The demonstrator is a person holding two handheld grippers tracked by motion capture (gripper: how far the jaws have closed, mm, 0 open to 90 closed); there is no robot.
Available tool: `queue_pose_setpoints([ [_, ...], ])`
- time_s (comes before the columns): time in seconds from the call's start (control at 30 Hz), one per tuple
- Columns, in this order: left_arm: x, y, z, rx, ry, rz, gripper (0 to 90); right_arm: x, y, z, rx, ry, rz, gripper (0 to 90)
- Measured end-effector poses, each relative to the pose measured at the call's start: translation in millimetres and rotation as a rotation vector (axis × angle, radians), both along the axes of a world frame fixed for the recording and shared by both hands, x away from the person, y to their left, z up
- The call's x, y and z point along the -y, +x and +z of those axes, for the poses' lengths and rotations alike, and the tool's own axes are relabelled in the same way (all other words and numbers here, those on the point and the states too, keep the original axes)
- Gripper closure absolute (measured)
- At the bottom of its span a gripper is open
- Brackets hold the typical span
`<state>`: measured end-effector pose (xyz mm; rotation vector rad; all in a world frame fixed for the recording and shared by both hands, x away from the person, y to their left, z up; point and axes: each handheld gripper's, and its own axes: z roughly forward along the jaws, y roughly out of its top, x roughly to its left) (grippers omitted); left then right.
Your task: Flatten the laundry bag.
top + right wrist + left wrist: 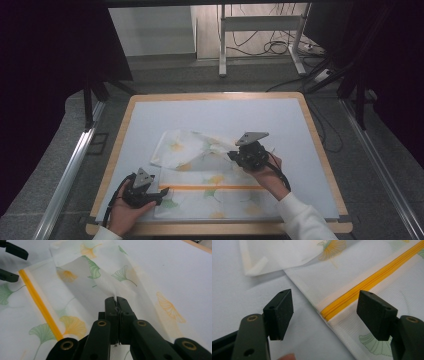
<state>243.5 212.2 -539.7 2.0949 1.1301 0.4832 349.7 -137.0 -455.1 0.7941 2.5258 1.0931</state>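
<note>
White cloth with leaf prints is what I am working on. It is a thin mesh bag (210,192) with green and orange leaves and a yellow zipper (210,188) running across it, and it lies flat on the near half of the desk (225,112).

Closest to me, at the near left, my left gripper (161,192) sits low over the left end of the bag. In the left gripper view its two black fingers (279,312) stand wide apart. The end of the yellow zipper (362,288) lies between them on the cloth, and the fingers do not touch it.

A bit farther out, on the right, my right gripper (231,155) is above the top edge of the bag. In the right gripper view its fingers (111,312) are pressed together, and a thin pinch of the white cloth (110,287) is caught between the tips. The cloth rises up to the fingers like a small tent.

Past that, the far part of the cloth (177,147) is folded over and lies loose toward the middle of the desk. The desk has a pale top and a wooden rim (120,135)
</note>
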Motion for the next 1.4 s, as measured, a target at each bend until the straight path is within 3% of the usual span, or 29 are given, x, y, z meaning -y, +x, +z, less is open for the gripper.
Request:
queue_pose_setpoints([
  [0.37,1.3,0.1,-0.5,-0.004,0.002,-0.003,29.3,14.5,19.3,2.4,0.015,0.037,-0.063,87.8],
  [0.8,2.1,0.3,-1.1,-0.008,0.003,-0.008,29.4,22.1,37.6,-5.9,-0.006,0.058,-0.108,87.8],
  [1.2,1.5,-0.8,0.2,-0.007,0.008,-0.010,29.4,24.6,54.2,-3.5,-0.006,0.058,-0.135,87.8],
  [1.4,-0.5,-3.0,0.8,-0.001,-0.001,-0.024,29.4,17.7,69.0,0.6,-0.025,0.016,-0.154,87.8],
])
